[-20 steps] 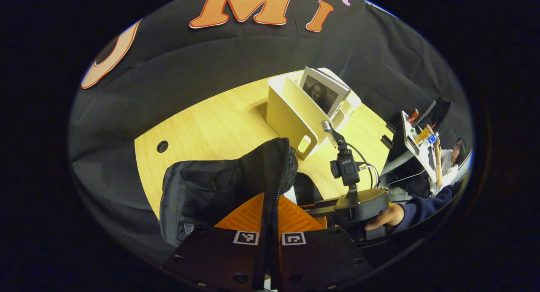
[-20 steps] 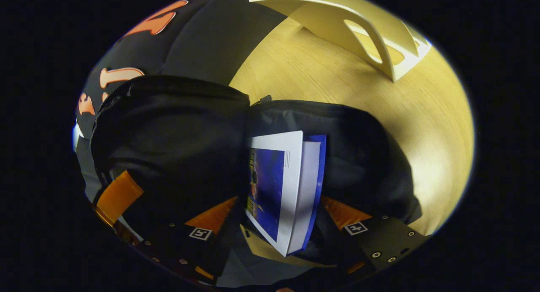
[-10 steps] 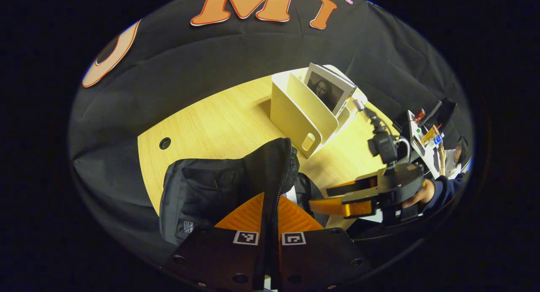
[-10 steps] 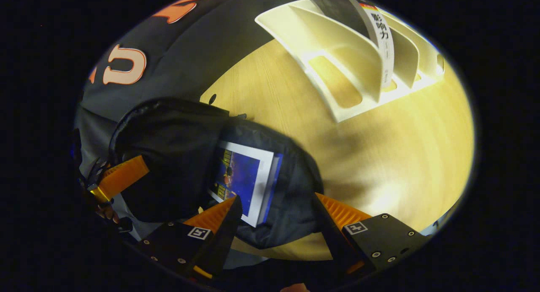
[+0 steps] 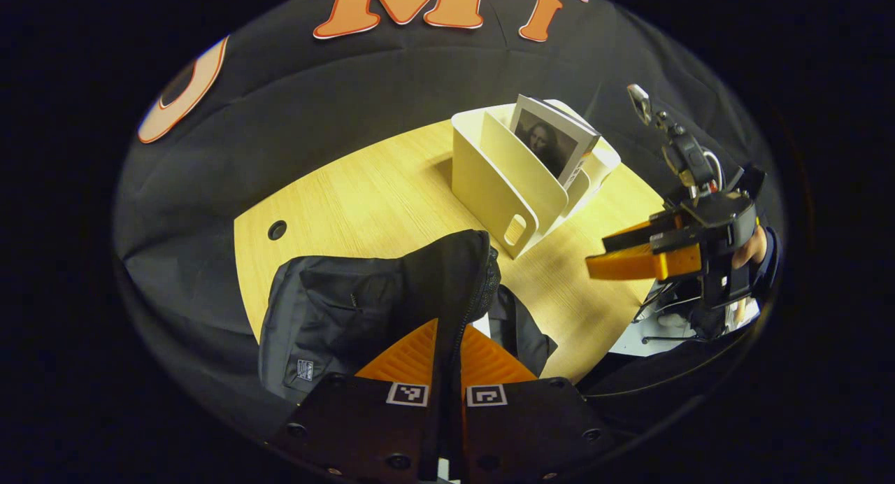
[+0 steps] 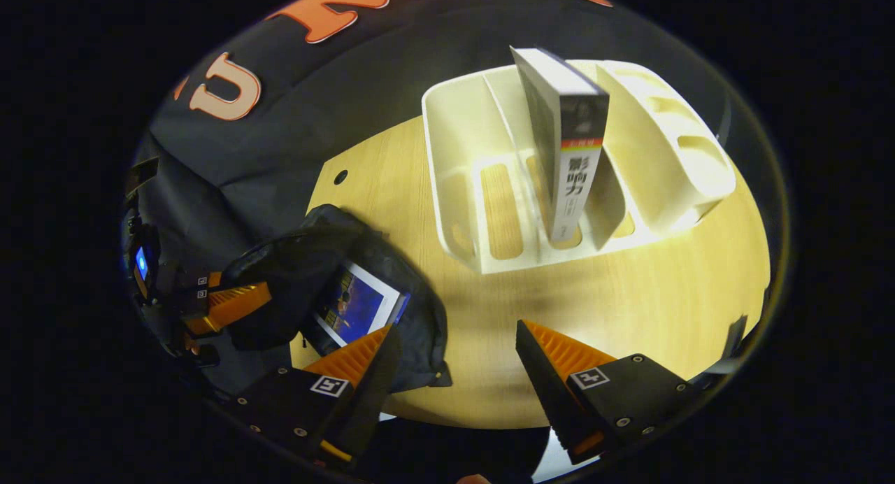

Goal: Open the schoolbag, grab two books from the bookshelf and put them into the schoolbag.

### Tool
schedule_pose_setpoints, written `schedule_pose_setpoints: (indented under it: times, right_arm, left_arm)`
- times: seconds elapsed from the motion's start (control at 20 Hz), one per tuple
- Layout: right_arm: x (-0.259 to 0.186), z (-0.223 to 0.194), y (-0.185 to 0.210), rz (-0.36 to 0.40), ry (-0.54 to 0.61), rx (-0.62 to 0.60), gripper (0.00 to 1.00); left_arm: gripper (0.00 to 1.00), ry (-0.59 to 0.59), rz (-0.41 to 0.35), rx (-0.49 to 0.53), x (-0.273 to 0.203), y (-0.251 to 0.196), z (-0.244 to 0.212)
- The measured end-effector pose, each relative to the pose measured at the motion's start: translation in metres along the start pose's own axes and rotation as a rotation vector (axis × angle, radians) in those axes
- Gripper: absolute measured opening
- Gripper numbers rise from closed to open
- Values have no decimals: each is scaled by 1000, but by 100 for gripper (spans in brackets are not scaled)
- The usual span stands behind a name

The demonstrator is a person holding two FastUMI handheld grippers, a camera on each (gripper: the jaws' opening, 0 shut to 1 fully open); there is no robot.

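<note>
A black schoolbag (image 5: 349, 309) sits at the near edge of a pale wooden surface (image 5: 363, 190). In the left gripper view, the left hand-held gripper (image 5: 447, 344) is at 6 o'clock, its two fingers pressed together on the raised flap of the schoolbag, holding the bag open. A cream bookshelf (image 5: 503, 183) with slotted dividers stands on the surface at 1 o'clock, well apart from the bag. One book with a portrait cover (image 5: 552, 145) leans in a middle slot.

In the right gripper view, the right hand-held gripper (image 6: 454, 358) is at 6 o'clock, its fingers spread wide with nothing between them, above the surface near its front edge. The bookshelf lies ahead at 12 to 1 o'clock, the book upright with its spine facing the camera. At 8 o'clock the open schoolbag holds a blue-covered book (image 6: 356, 305) inside it. The right hand-held gripper also appears at 3 o'clock in the left gripper view, held by a hand in a dark sleeve (image 5: 762, 250).
</note>
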State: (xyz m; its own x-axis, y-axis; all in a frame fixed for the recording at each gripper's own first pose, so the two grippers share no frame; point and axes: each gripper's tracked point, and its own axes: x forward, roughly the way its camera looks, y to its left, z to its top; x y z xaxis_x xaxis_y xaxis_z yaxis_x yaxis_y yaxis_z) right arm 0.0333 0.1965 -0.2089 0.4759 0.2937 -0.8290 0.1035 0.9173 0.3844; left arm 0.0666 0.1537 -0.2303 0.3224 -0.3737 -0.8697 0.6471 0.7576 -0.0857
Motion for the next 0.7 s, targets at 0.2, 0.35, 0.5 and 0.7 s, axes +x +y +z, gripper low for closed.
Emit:
schedule_pose_setpoints:
  times: [0.2, 0.35, 0.5, 0.7]
  right_arm:
    - [-24, 23, -12, 0, 19, -24, 99]
    - [-37, 46, -28, -44, 11, -66, 99]
    - [-48, 64, -40, -73, 7, -103, 99]
    - [-59, 83, -49, -94, 16, -141, 99]
  left_arm:
    - [6, 2, 21, -21, -1, 0, 1]
    - [6, 4, 38, -44, -2, 2, 0]
    - [6, 9, 46, -52, 0, 1, 2]
    - [6, 14, 56, -69, 4, 2, 11]
